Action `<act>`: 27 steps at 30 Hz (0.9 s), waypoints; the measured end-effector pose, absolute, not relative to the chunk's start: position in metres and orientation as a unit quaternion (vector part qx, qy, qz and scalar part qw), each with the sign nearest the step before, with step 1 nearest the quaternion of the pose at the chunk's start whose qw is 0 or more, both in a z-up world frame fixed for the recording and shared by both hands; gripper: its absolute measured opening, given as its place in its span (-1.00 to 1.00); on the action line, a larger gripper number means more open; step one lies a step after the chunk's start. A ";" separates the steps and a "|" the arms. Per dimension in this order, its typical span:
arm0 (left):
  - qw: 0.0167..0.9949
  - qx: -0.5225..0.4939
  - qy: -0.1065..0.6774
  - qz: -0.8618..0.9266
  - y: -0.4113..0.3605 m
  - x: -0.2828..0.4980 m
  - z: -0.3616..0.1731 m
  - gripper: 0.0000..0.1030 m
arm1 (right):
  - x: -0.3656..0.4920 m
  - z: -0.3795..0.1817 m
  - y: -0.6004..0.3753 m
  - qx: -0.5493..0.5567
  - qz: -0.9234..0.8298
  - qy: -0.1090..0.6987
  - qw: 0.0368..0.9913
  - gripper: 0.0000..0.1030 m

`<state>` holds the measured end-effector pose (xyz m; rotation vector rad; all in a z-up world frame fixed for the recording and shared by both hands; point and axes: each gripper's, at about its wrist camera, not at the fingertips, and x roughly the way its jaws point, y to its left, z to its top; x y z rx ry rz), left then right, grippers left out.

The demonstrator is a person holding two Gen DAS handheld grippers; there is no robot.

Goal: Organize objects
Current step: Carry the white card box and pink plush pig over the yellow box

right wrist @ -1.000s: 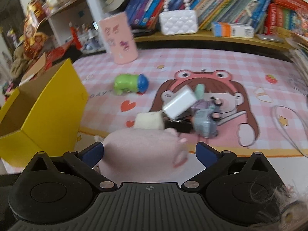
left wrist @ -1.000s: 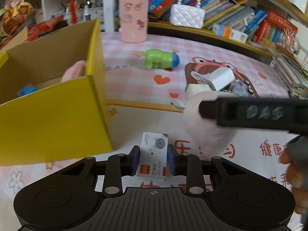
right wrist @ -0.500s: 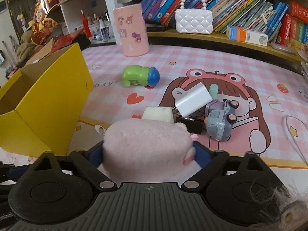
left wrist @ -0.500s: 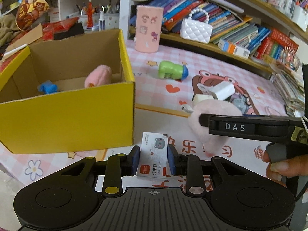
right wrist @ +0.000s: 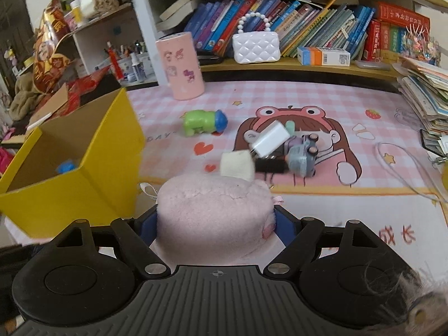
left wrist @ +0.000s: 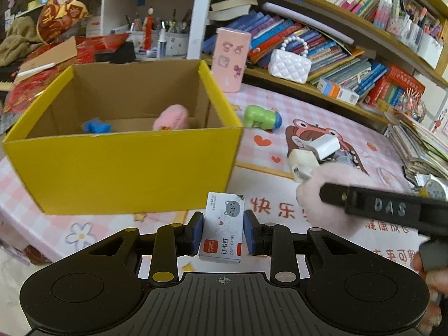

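Observation:
My left gripper (left wrist: 223, 235) is shut on a small white staple box (left wrist: 224, 215) with a grey cat on it, held above the mat just in front of the yellow cardboard box (left wrist: 120, 168). Inside that box lie a pink plush (left wrist: 170, 117) and a blue toy (left wrist: 96, 126). My right gripper (right wrist: 215, 224) has a big pink plush toy (right wrist: 212, 212) between its jaws. The jaws are closing, and the blue pads press its sides. The yellow box (right wrist: 92, 168) stands to its left.
On the pink mat lie a green and blue toy (right wrist: 203, 123), a white charger (right wrist: 270, 138), a white cube (right wrist: 237, 165) and a grey toy car (right wrist: 302, 156). A pink cylinder (right wrist: 180, 65) and a white purse (right wrist: 256, 47) stand before the bookshelf. Paper stacks (right wrist: 425, 98) sit right.
The right jaws have closed in on the pink plush and lifted it. The left gripper has risen with the staple box, so more of the yellow box's inside shows.

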<state>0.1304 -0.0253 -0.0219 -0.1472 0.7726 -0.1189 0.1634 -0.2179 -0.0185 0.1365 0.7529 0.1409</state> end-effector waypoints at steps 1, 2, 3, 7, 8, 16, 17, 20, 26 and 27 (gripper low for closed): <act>0.922 -0.075 0.375 -0.057 -0.019 0.127 -0.022 -0.44 | 0.159 -0.019 -0.213 0.063 0.070 0.367 0.925 0.55; 0.922 -0.077 0.374 -0.056 -0.014 0.123 -0.022 -0.44 | 0.154 -0.019 -0.207 0.059 0.072 0.368 0.925 0.55; 0.923 -0.080 0.374 -0.054 -0.009 0.118 -0.022 -0.44 | 0.149 -0.019 -0.202 0.057 0.074 0.370 0.924 0.55; 0.922 -0.089 0.374 -0.049 0.014 0.101 -0.023 -0.44 | 0.131 -0.016 -0.179 0.051 0.080 0.369 0.925 0.55; 0.922 -0.090 0.374 -0.049 0.020 0.097 -0.022 -0.44 | 0.126 -0.015 -0.173 0.049 0.082 0.370 0.924 0.56; 0.922 -0.089 0.374 -0.045 0.062 0.064 -0.021 -0.44 | 0.093 -0.019 -0.128 0.041 0.097 0.381 0.919 0.56; 0.922 -0.089 0.374 -0.045 0.066 0.061 -0.021 -0.44 | 0.089 -0.019 -0.123 0.040 0.098 0.382 0.918 0.56; 0.922 -0.086 0.375 -0.046 0.078 0.051 -0.022 -0.44 | 0.080 -0.021 -0.108 0.038 0.102 0.385 0.917 0.56; 0.923 -0.076 0.374 -0.049 0.098 0.038 -0.020 -0.44 | 0.063 -0.023 -0.085 0.045 0.102 0.384 0.917 0.57; 0.923 -0.074 0.374 -0.050 0.101 0.036 -0.020 -0.44 | 0.061 -0.024 -0.082 0.047 0.101 0.384 0.917 0.57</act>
